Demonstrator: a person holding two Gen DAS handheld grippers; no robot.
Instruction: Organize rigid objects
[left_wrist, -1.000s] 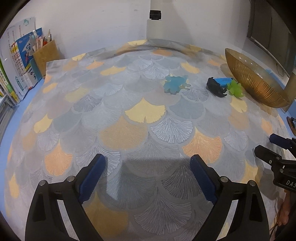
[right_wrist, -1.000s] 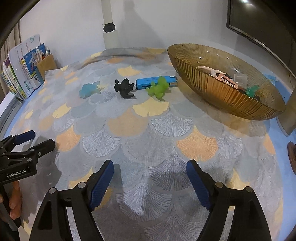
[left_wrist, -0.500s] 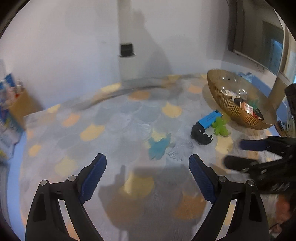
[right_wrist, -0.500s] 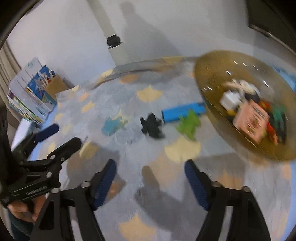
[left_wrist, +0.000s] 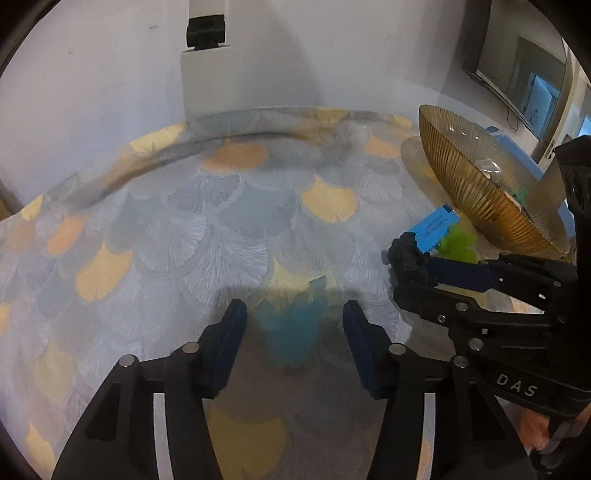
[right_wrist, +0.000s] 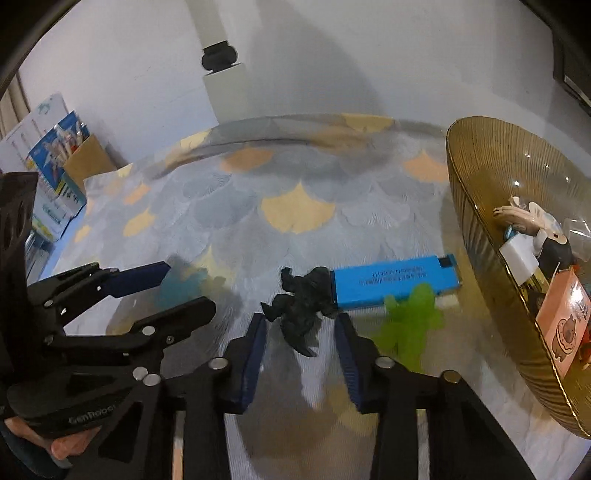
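Note:
A teal toy figure (left_wrist: 291, 325) lies on the patterned tablecloth (left_wrist: 229, 229) between the fingers of my left gripper (left_wrist: 293, 314). Its jaws are closing, with a gap still showing on both sides of the toy. A black toy figure (right_wrist: 301, 306) sits between the tips of my right gripper (right_wrist: 301, 325). Those jaws are closing too, and the pads are not pressing on it. Behind the black figure lies a blue box (right_wrist: 395, 284), with a green toy figure (right_wrist: 410, 321) to its right. In the right wrist view my left gripper (right_wrist: 188, 288) straddles the teal toy (right_wrist: 181, 284).
A ribbed amber glass bowl (right_wrist: 476, 229) stands at the right and holds a pink carton (right_wrist: 565, 325) and other small items. Books and a brown pen holder (right_wrist: 86, 162) stand at the back left. A white post with a black device (right_wrist: 218, 59) is against the wall.
Both grippers have moved forward to the toys and their jaws have narrowed. The teal figure now sits between the left fingers, the black figure between the right fingers.

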